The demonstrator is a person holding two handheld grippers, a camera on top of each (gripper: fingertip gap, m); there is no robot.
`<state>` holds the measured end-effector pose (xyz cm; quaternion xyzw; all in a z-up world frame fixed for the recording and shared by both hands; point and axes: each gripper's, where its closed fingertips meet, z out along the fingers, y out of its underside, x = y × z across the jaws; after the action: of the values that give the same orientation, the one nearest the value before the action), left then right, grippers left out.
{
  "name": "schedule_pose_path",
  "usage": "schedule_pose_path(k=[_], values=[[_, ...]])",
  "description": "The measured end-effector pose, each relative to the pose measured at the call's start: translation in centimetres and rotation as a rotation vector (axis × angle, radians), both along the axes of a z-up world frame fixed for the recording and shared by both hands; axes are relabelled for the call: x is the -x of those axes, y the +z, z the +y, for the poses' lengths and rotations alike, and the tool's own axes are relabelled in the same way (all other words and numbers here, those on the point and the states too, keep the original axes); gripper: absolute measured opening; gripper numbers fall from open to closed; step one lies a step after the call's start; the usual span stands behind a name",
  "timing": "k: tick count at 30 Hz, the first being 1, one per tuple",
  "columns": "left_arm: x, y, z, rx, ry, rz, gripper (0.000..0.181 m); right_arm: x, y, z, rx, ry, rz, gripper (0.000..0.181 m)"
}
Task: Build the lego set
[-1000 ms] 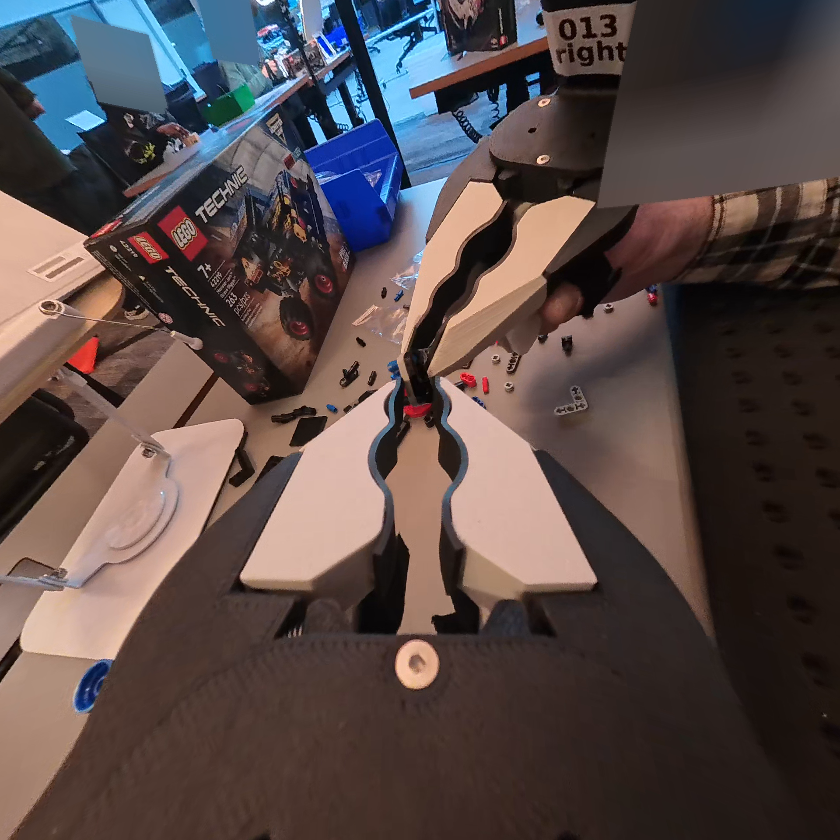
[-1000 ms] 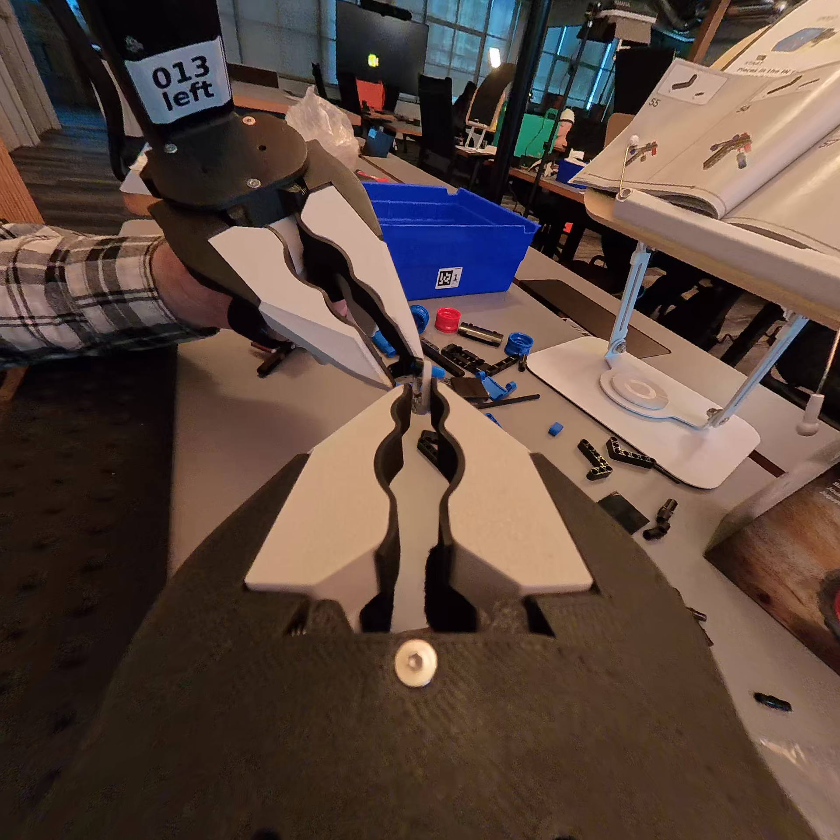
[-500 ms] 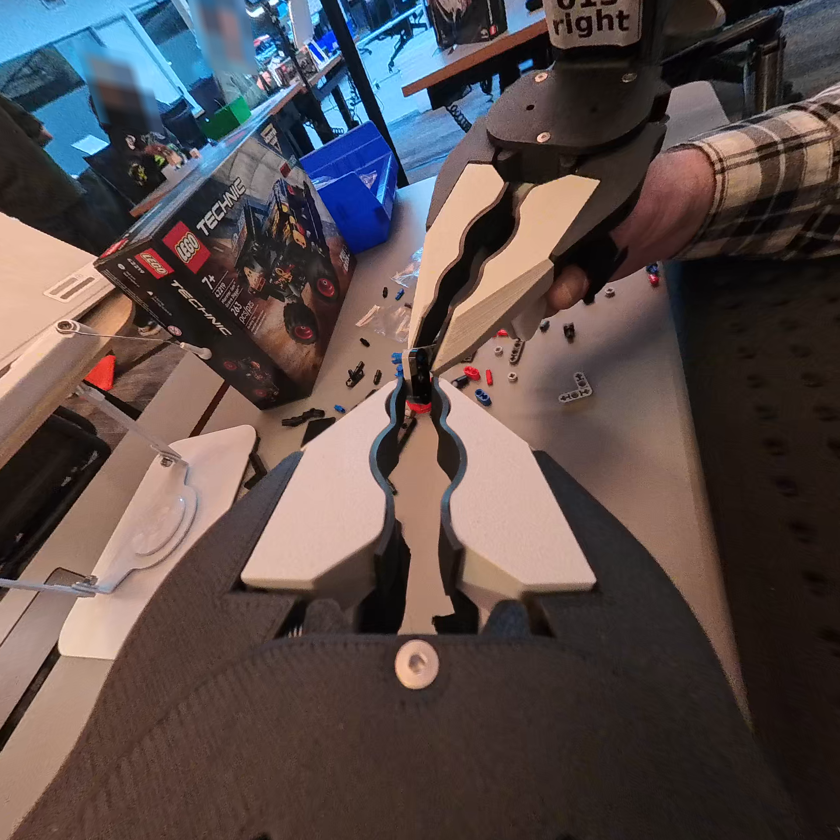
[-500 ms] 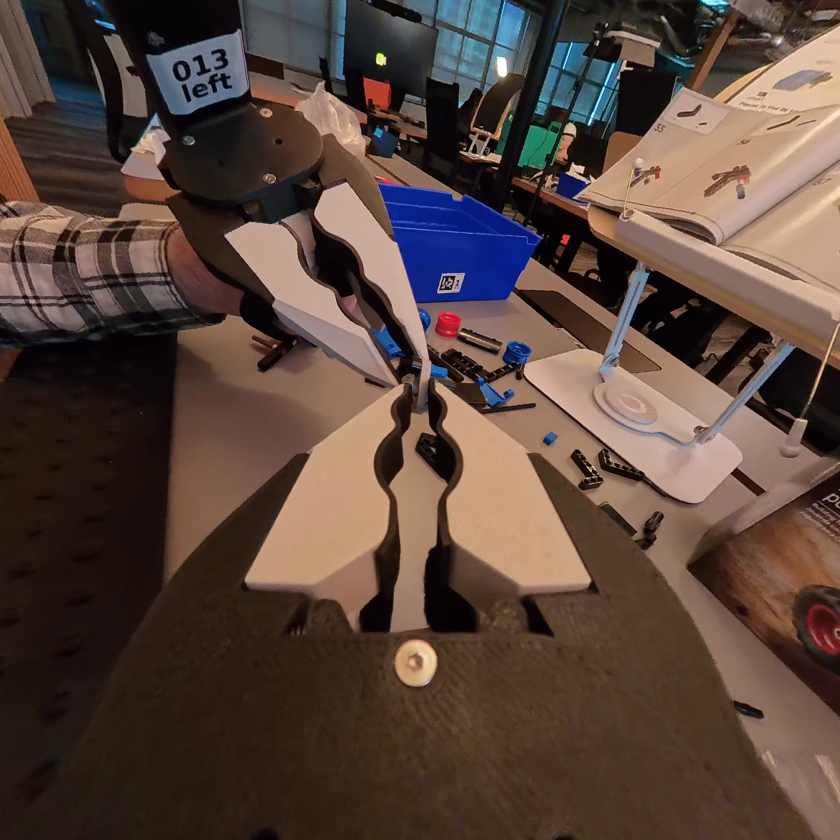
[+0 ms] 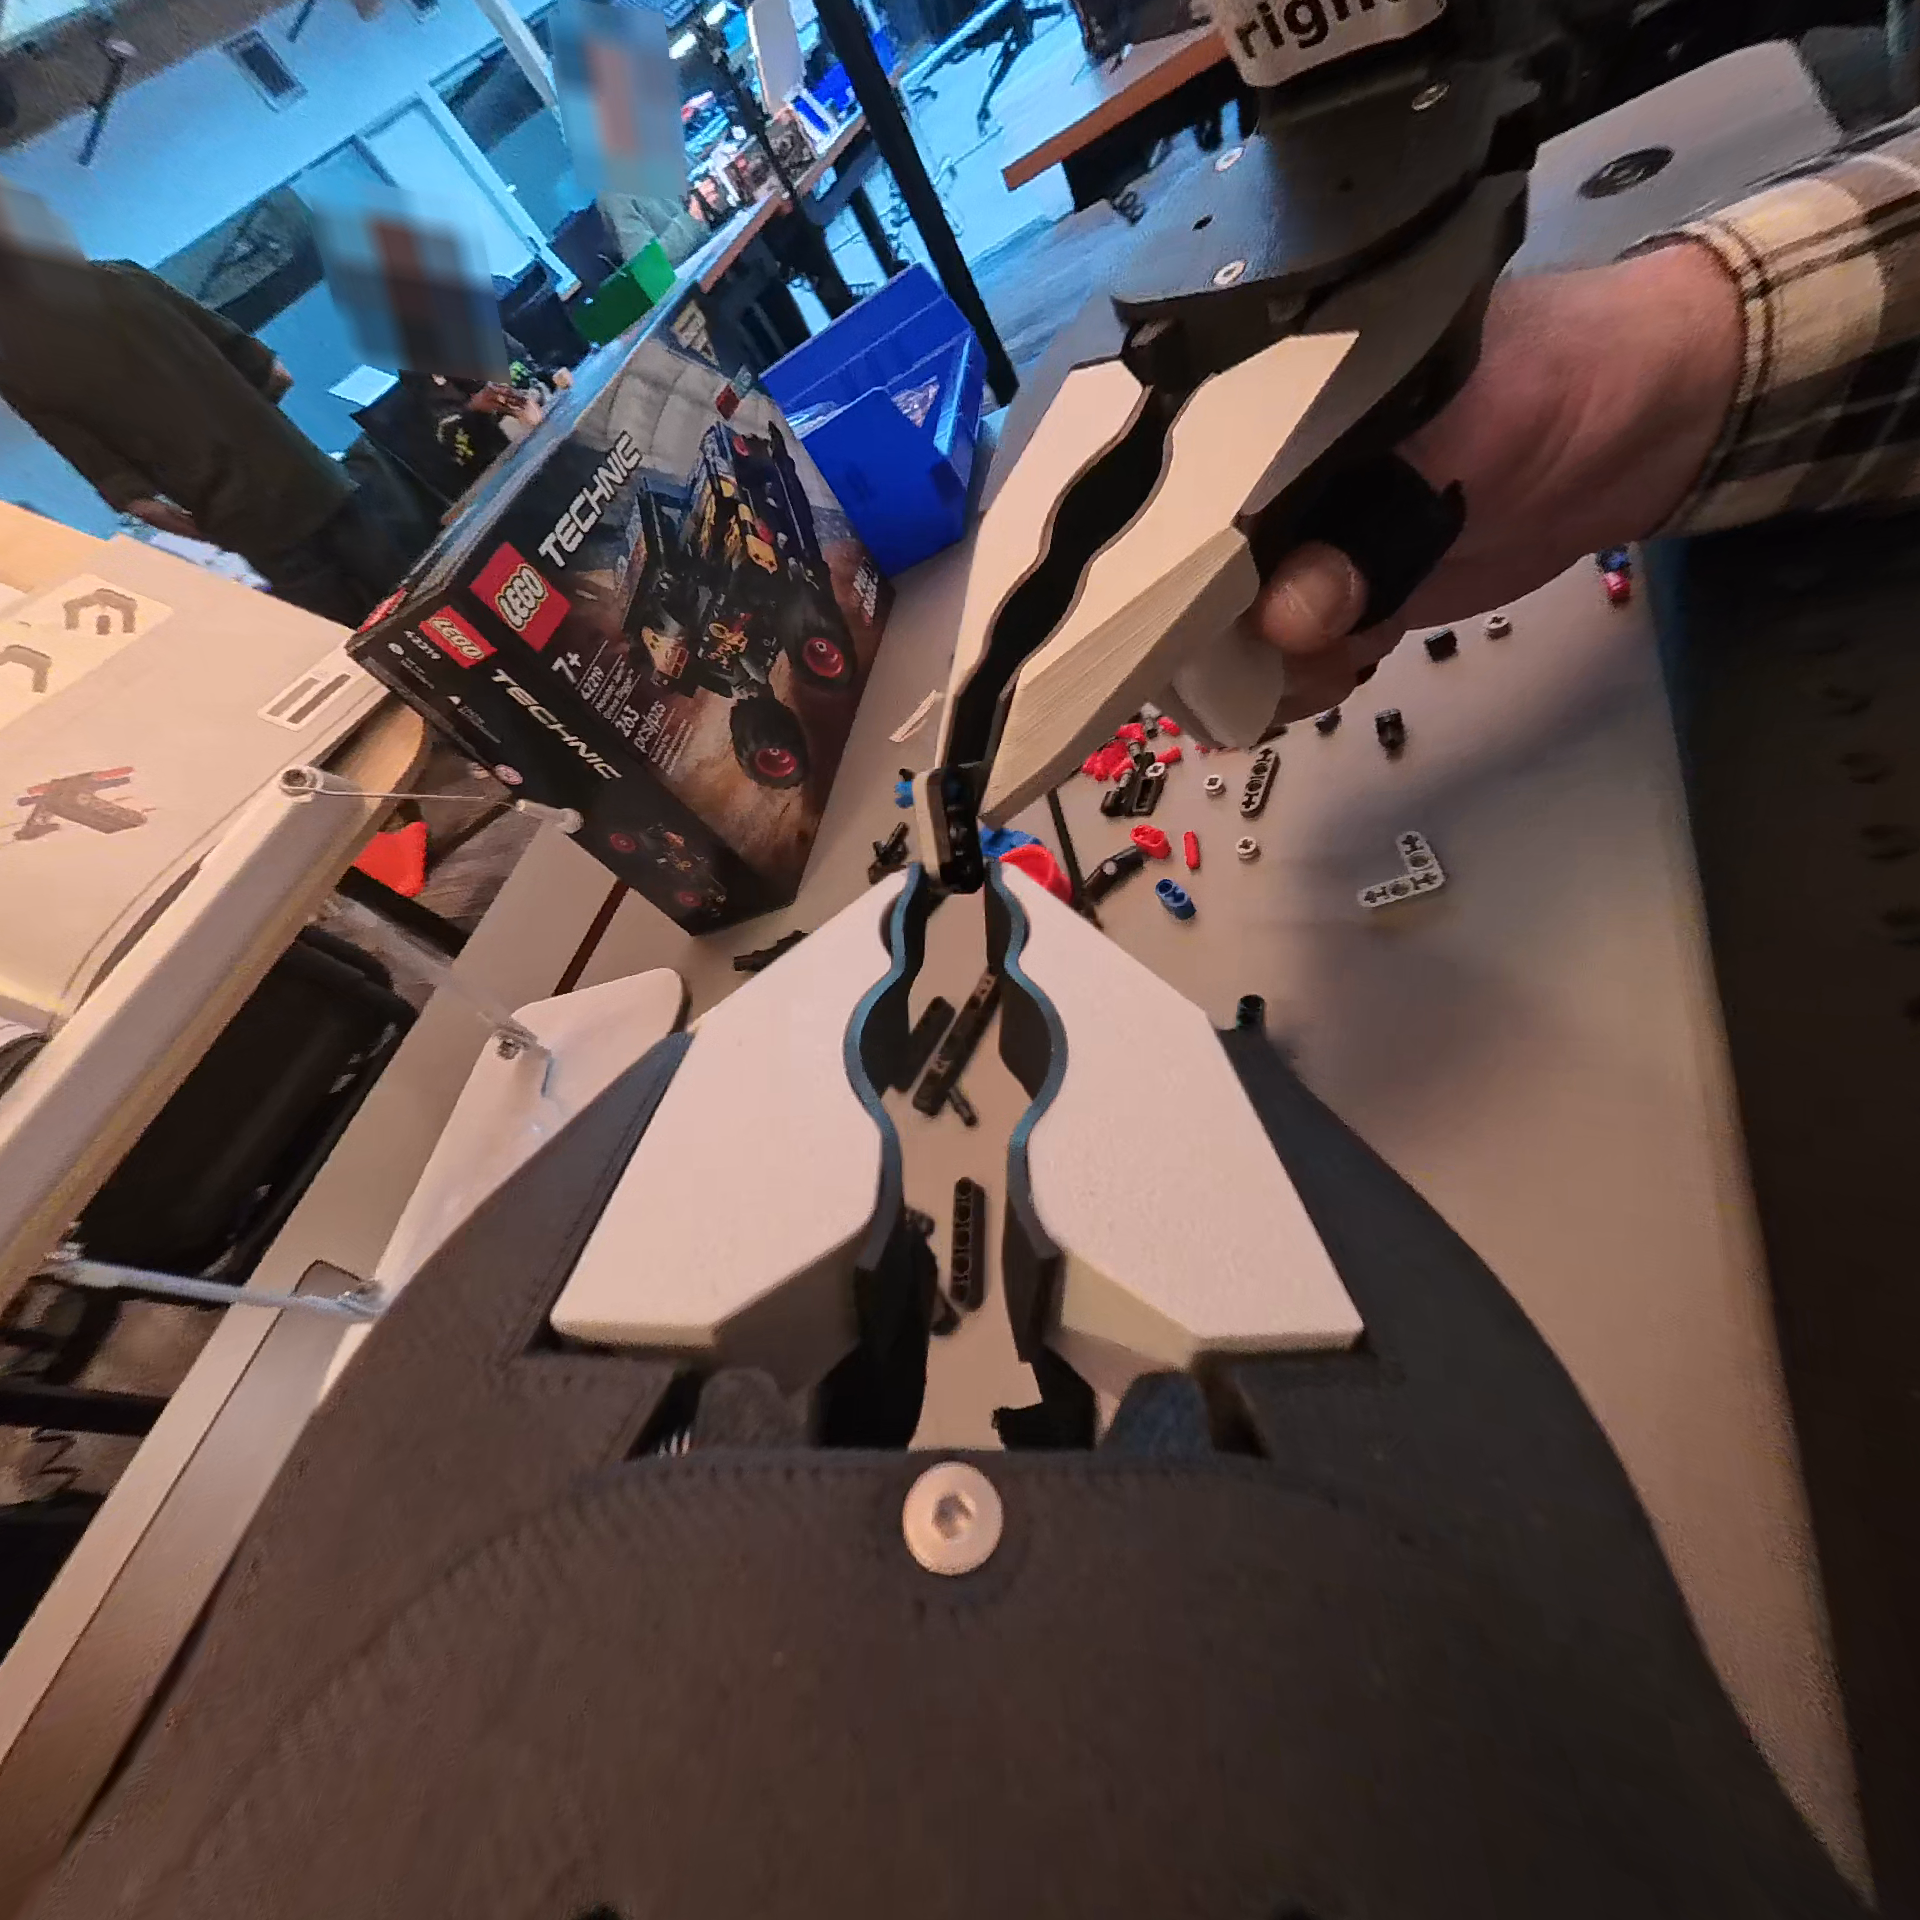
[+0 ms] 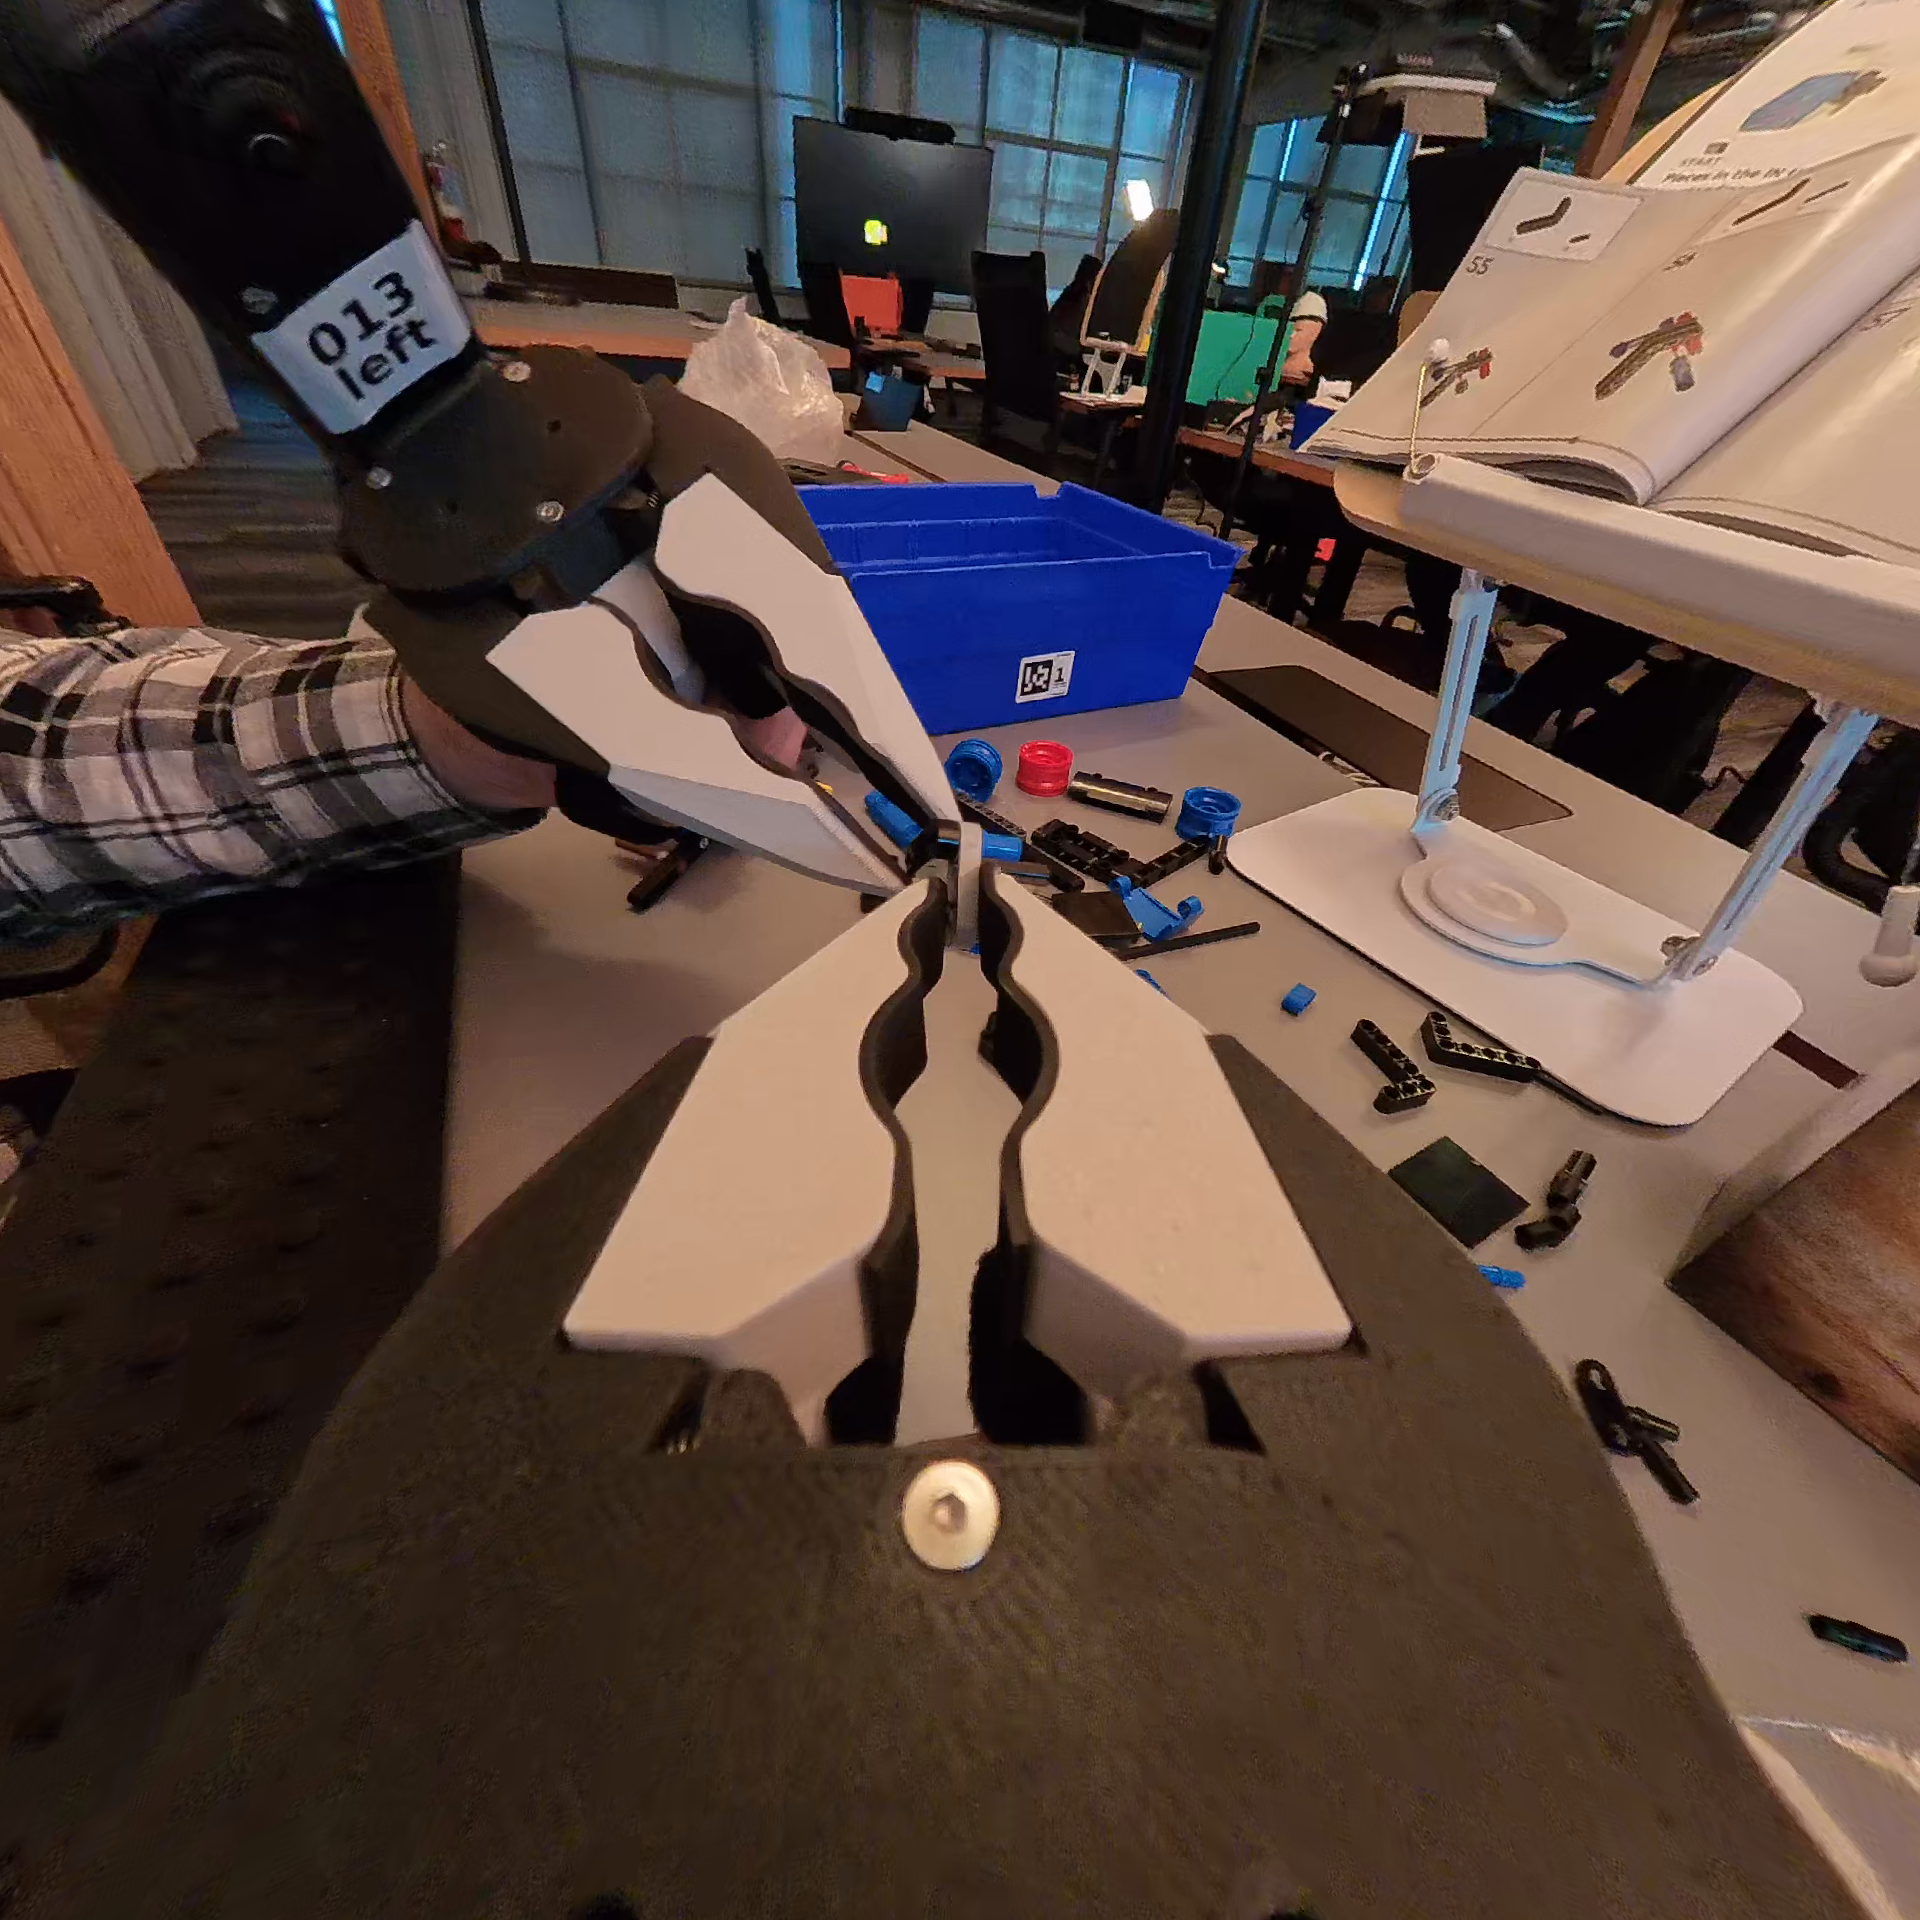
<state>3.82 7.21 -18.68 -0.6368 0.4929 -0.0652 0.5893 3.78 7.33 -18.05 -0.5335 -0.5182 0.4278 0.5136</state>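
Left wrist view has the left gripper (image 5: 951,894) closed down to a narrow gap, its tips meeting the tips of the right gripper (image 5: 961,795), which comes in from one o'clock. Between the two sets of tips sits a small grey-and-black sub-assembly (image 5: 951,831), lifted off the desk (image 5: 1507,1039). Right wrist view gives the mirror of it: the right gripper (image 6: 961,899) is pinched narrow on a thin grey beam (image 6: 968,868), with the left gripper (image 6: 920,857) reaching in from ten o'clock. Which gripper carries the piece and which only steadies it I cannot tell; both look clamped at the same small joint.

As a judgement, the build is at an early stage. Only this little cluster is joined. Loose parts cover the desk: red pins (image 5: 1127,753) at one o'clock in the left view, blue and red wheel hubs (image 6: 1039,769) and black angled beams (image 6: 1444,1060) in the right. The kit box (image 5: 644,665) lies at eleven o'clock in the left view and the blue bin (image 6: 1018,603) at twelve in the right. The instruction booklet (image 6: 1662,343) stands open on its stand at two o'clock. Nearly all of the model is yet to be built.
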Motion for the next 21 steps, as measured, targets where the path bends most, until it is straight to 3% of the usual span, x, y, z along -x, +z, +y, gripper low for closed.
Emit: schedule_pose_path(k=[14, 21], values=[[-0.2, 0.3, 1.4, -0.157, 0.189, 0.129, 0.007, 0.0, 0.0, 1.1, -0.125, -0.133, -0.032, 0.003], [-0.2, 0.3, 1.4, -0.142, 0.170, 0.108, 0.006, 0.0, 0.2, 0.8, -0.114, -0.110, -0.021, 0.003]])
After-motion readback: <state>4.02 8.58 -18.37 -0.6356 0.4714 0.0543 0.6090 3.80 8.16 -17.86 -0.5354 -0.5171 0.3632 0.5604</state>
